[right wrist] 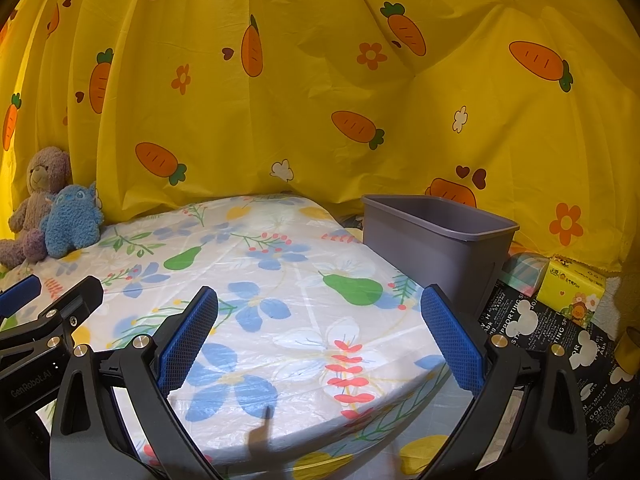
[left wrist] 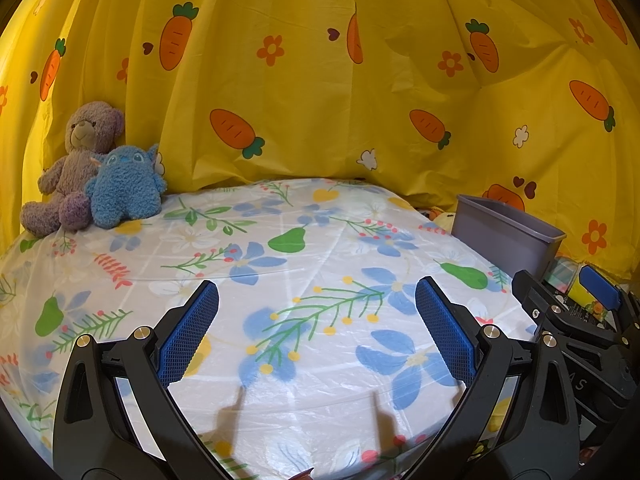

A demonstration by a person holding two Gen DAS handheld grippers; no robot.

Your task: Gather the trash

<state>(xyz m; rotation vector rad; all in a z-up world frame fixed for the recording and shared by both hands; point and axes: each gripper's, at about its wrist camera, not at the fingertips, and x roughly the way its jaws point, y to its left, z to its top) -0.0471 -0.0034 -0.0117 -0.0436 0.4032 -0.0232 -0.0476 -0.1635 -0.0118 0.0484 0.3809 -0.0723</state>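
Observation:
A grey plastic bin (right wrist: 436,240) stands off the right edge of the round table (right wrist: 280,320); it also shows in the left wrist view (left wrist: 504,232). My left gripper (left wrist: 316,320) is open and empty above the table's floral cover. My right gripper (right wrist: 320,324) is open and empty over the table's right part, left of the bin. No loose trash shows on the table. The right gripper also appears at the right edge of the left wrist view (left wrist: 568,304), and the left gripper at the left edge of the right wrist view (right wrist: 48,296).
A purple teddy bear (left wrist: 76,160) and a blue plush toy (left wrist: 124,188) sit at the table's far left. A yellow tissue pack (right wrist: 576,292) and a checked roll (right wrist: 524,272) lie on a black printed surface (right wrist: 552,340) right of the bin. A yellow carrot-print curtain (left wrist: 320,80) hangs behind.

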